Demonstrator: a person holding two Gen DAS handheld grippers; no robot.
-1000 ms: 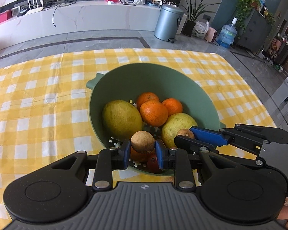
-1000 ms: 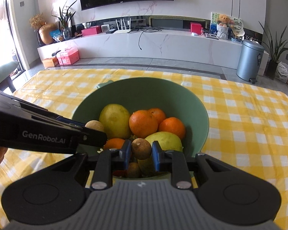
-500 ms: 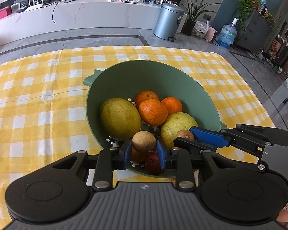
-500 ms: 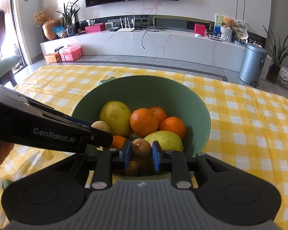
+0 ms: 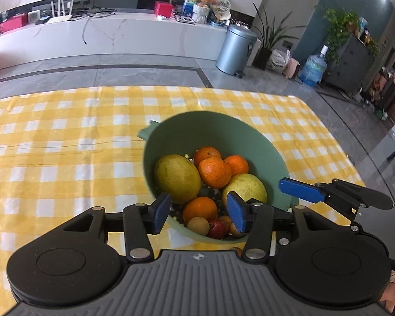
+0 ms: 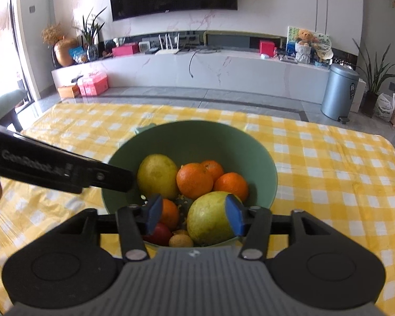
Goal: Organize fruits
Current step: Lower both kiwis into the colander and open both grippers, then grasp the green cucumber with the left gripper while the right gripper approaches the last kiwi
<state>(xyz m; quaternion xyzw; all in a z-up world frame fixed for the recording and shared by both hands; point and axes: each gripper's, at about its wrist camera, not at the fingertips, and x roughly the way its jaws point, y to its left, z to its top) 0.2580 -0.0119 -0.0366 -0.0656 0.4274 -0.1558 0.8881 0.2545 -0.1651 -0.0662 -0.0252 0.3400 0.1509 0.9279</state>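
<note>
Both the left gripper (image 5: 198, 214) and right gripper (image 6: 193, 214) hang wide and empty over the green bowl (image 6: 171, 138) mid-desk, where a small, light, slippery-round longan (image 5: 198, 226) at 6 o'clock wants a gentle pinch across its middle.

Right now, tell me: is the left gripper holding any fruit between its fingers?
No. The left gripper is open, its blue pads spread apart with nothing between them, above the fruit lying in the green bowl.
</note>
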